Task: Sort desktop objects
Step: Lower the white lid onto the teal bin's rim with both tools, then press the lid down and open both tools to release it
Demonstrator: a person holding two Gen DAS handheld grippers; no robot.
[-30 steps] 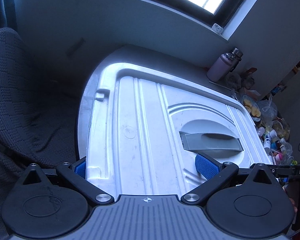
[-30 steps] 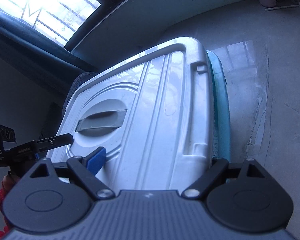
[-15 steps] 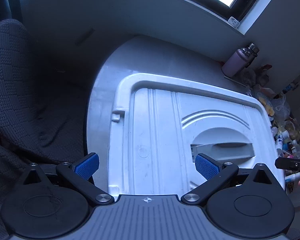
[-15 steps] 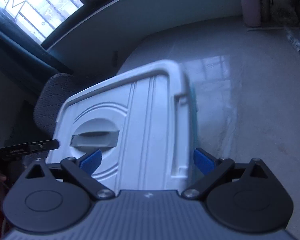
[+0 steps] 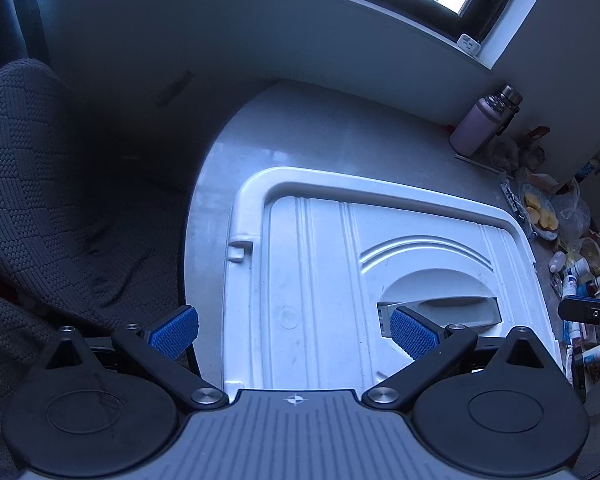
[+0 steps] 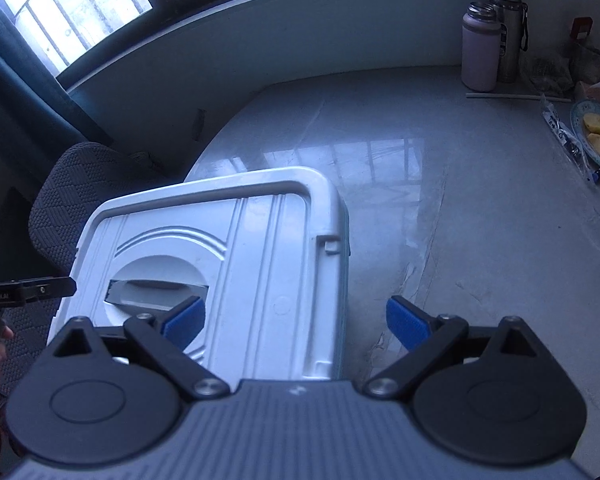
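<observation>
A storage box with a white ribbed lid [image 5: 320, 260] and a teal body stands on the pale table [image 5: 340, 140]. A grey handle [image 5: 440, 312] lies flat in the lid's round recess. My left gripper [image 5: 294, 334] hovers open above the lid's left part, one pad off the table edge and one near the handle. In the right wrist view the lid [image 6: 260, 260] and its handle [image 6: 156, 290] sit low and left. My right gripper [image 6: 296, 324] hangs above the lid's right edge. Its jaws are wide and closing a little, with no pad pressing on the box.
A dark knitted chair [image 5: 40, 200] stands left of the table. A lilac flask [image 6: 480, 52] and a steel flask [image 6: 510, 28] stand at the back right. A plate with yellow pieces [image 6: 598, 136], a wrapped pen and several small bottles [image 5: 576, 276] crowd the right side.
Both grippers have drawn up and back from the box, so the lid looks smaller and more table shows. The right gripper's far pad has come into view off the lid's edge.
</observation>
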